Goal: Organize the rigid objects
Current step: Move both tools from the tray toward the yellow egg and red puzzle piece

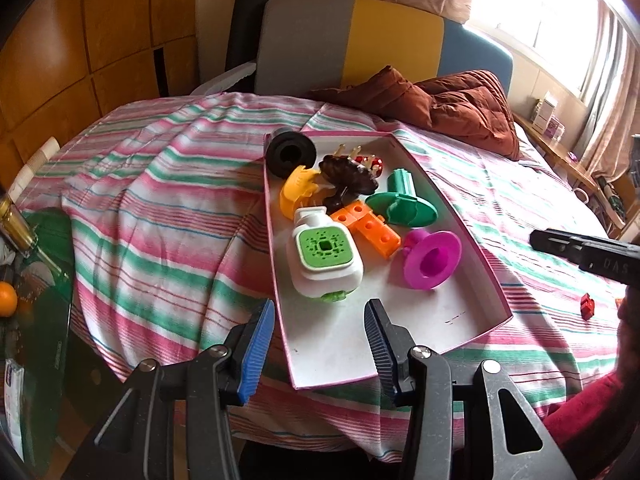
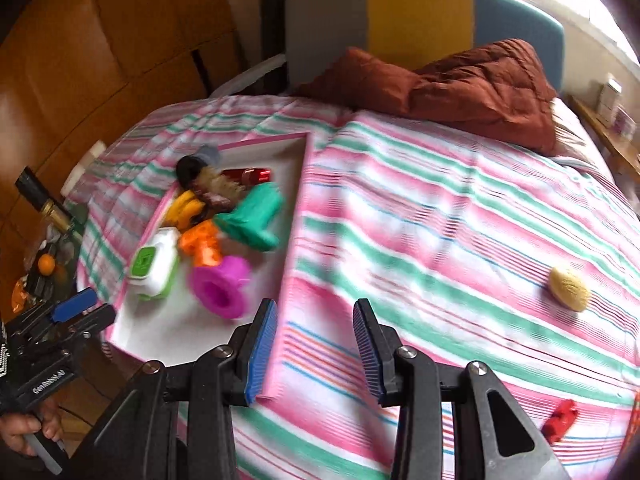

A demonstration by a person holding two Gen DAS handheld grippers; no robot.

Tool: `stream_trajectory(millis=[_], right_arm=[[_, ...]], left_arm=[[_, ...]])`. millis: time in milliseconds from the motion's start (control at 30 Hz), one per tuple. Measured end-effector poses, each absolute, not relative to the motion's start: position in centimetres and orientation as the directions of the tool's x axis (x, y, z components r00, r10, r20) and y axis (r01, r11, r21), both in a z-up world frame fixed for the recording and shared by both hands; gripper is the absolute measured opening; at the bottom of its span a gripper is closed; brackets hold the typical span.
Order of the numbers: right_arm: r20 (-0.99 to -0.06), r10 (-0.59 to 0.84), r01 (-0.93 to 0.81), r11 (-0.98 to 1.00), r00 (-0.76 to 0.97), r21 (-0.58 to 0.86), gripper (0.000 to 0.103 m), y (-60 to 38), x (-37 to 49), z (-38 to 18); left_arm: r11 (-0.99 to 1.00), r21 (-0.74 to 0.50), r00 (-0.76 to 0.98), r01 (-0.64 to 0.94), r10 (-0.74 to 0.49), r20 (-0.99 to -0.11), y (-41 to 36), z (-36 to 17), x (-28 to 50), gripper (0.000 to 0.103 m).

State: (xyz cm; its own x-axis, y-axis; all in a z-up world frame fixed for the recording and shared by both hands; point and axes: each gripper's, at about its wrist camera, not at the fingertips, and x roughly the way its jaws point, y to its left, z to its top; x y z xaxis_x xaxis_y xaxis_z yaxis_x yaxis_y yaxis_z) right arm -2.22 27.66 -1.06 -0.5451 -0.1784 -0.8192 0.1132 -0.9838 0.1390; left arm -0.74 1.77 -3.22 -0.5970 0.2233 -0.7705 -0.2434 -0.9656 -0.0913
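Both your grippers, left (image 1: 318, 350) and right (image 2: 316, 350), are partly open and empty. Next pick looks like the yellow piece (image 2: 569, 289) near the bed's right edge, bound for the tray (image 2: 298, 216).

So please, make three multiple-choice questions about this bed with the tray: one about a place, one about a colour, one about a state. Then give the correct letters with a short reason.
1. Where does the yellow oval object lie?
A. in the tray
B. on the striped bedspread, outside the tray
C. on the brown pillow

2. What colour is the flanged piece nearest the tray's empty end?
A. magenta
B. blue
C. black

3. How is the right gripper?
A. shut on the white and green device
B. shut on a red piece
C. open, holding nothing

Answers:
1 B: it rests on the striped bedspread, well apart from the tray.
2 A: it is bright magenta, beside the orange block.
3 C: its jaws stand apart over the bedspread with only cloth showing between them.
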Motion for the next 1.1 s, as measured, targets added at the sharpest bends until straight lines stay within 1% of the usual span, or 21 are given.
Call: stream_trajectory(millis=[233, 467, 667, 733, 800, 833, 933, 1100], right_arm=[[-0.823, -0.067, -0.079, -0.988, -0.564, 0.134, 0.039, 35.2, -1.6, -0.5], [-0.821, 0.046, -0.274, -0.952, -0.569, 0.137, 0.039, 42.7, 0.1, 0.3], [-0.816, 0.104, -0.449, -0.870, -0.569, 0.202, 0.039, 48.7, 1.7, -0.6], [-0.810, 0.094, -0.497, -0.828, -0.580, 0.260, 0.039, 50.3, 2.3, -1.5], [-0.799, 0.040, -0.536, -0.762, -0.599, 0.364, 0.039, 51.8, 3.1, -2.7], [-0.799, 0.043, -0.556, -0.740, -0.600, 0.378, 0.039, 52.2, 3.3, -2.8], [-0.755, 0.064, -0.556, -0.718, -0.653, 0.419, 0.039, 52.7, 3.9, -2.0], [-0.731, 0.070, -0.553, -0.703, -0.678, 0.446, 0.039, 52.9, 4.3, -1.6]], left_arm=[[-0.954, -0.066, -0.612, -0.293, 0.240, -0.754, 3.4, -2.2, -0.9, 0.048], [-0.933, -0.047, -0.615, -0.356, 0.272, -0.740, 6.0, -1.2, -1.3, 0.048], [-0.907, -0.021, -0.611, -0.421, 0.301, -0.732, 9.0, -0.4, -1.5, 0.048], [-0.897, -0.006, -0.612, -0.443, 0.307, -0.729, 10.1, -0.2, -1.5, 0.048], [-0.885, 0.001, -0.605, -0.466, 0.317, -0.730, 11.4, -0.1, -1.7, 0.048], [-0.879, 0.005, -0.602, -0.476, 0.322, -0.731, 12.0, -0.1, -1.7, 0.048], [-0.864, 0.015, -0.593, -0.503, 0.332, -0.733, 13.7, -0.1, -1.8, 0.048], [-0.836, 0.034, -0.575, -0.548, 0.347, -0.740, 16.6, -0.3, -1.9, 0.048]])
